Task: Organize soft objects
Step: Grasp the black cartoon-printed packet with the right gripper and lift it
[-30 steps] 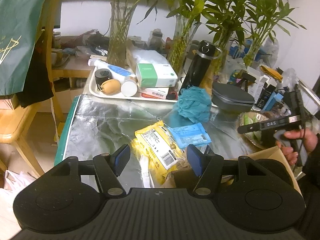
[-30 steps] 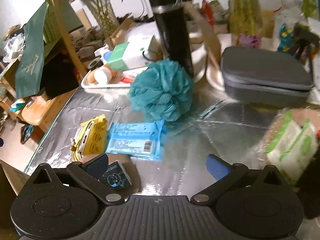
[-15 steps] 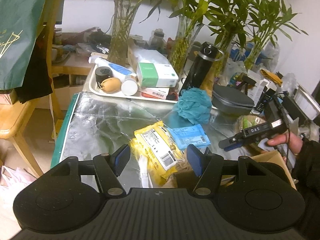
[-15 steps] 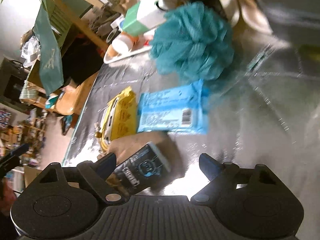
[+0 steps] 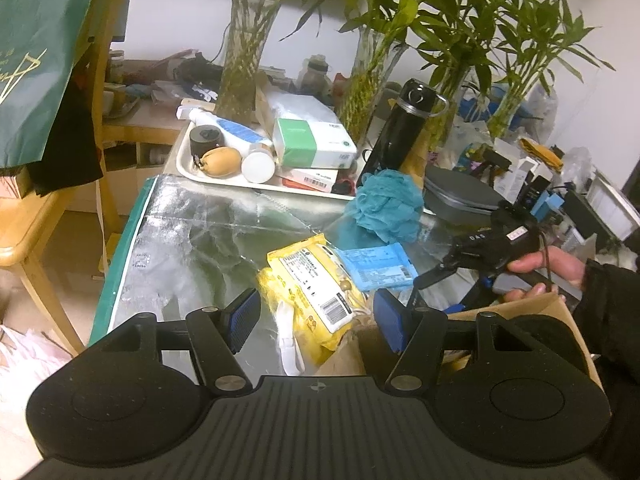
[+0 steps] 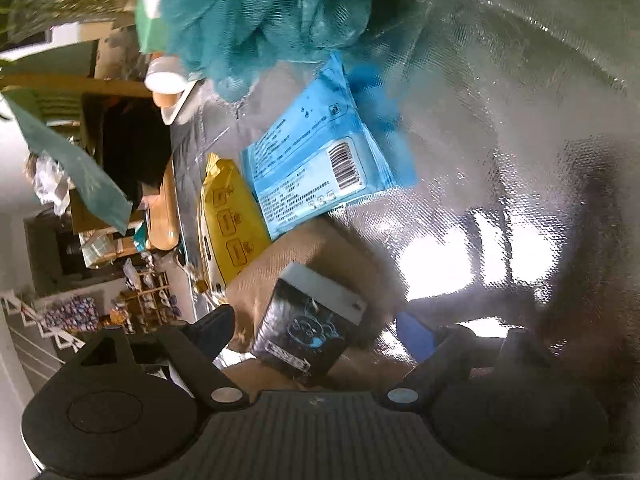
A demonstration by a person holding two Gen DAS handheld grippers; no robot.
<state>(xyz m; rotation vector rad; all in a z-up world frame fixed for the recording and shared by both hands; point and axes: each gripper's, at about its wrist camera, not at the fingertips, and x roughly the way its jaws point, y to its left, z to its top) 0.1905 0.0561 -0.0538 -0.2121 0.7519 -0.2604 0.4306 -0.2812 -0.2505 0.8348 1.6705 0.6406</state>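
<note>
A: Looking past your right tongs (image 6: 316, 330), what can you make out between the fingers?

B: You have a small black pack (image 6: 310, 328) with a white end lying on a brown paper bag (image 6: 320, 244). Your right tongs are closing, but the pads do not press on it; the pack sits between them. The picture is blurred and tilted, so its print is unreadable, and the near end is cut off by the tongs' body.

A: And your left tongs (image 5: 316, 314)?

B: Spread partway, pinching nothing. They hang over the near end of the yellow wipes pack (image 5: 310, 294), whose lower edge overlaps the paper bag. The bag's opening is hidden behind the tongs.

A: Where do the soft things lie?

B: The blue wipes pack (image 5: 374, 266) touches the yellow one on the foil-covered counter (image 5: 192, 248). The teal bath pouf (image 5: 386, 206) sits behind them, beside the black flask (image 5: 404, 128) and the grey case (image 5: 460, 198).

A: Any open room for you?

B: Bare foil stretches left of the yellow pack up to the counter's green edge. The white tray (image 5: 188, 164) bounds the far side. To the right, your right hand (image 5: 552, 268) and its tongs crowd the space.
</note>
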